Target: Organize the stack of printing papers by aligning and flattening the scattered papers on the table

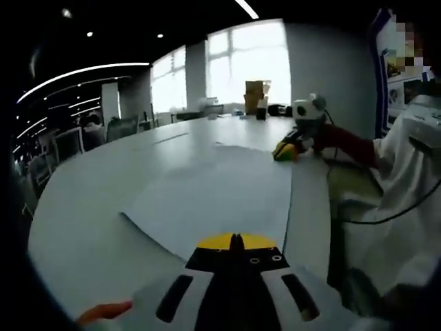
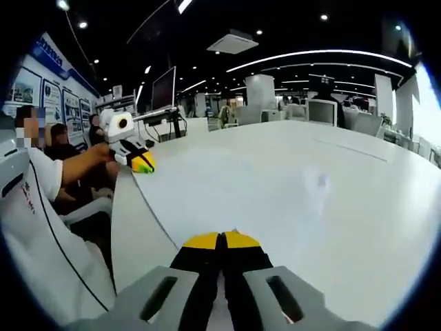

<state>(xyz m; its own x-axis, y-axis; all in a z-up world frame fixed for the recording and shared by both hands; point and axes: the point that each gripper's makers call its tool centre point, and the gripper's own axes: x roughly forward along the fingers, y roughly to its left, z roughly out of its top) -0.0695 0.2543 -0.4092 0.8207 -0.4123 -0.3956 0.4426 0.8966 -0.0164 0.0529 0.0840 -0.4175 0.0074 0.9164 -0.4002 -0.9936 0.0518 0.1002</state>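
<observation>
Setting: an open-plan office, a long white surface (image 1: pixel 89 207) running toward bright windows (image 1: pixel 234 62), ceiling light strips overhead.
Papers: a stack of white printing papers (image 1: pixel 213 200) lies flat on the surface in the left gripper view, its near left corner lifted slightly, its right edge running close along the surface's edge; in the right gripper view the same sheets (image 2: pixel 275 186) spread pale and flat between the 2 tools.
Left tongs: the left tongs (image 1: pixel 236 240), yellow-tipped, rest at the near edge of the papers with the tips drawn together; whether a sheet is pinched between them cannot be told.
Right tongs: the right tongs (image 2: pixel 223 238) also show yellow tips pressed together, low over the paper's edge; no grasp can be made out.
Across the sheets: each tool appears in the other's view, at the far corner of the papers, held by the person's hand (image 2: pixel 102 153).
Person: a white sleeve (image 2: pixel 34 227) fills one side.
Background: cardboard boxes (image 1: pixel 256 95) by the windows, monitors (image 2: pixel 322 110) on distant desks.
</observation>
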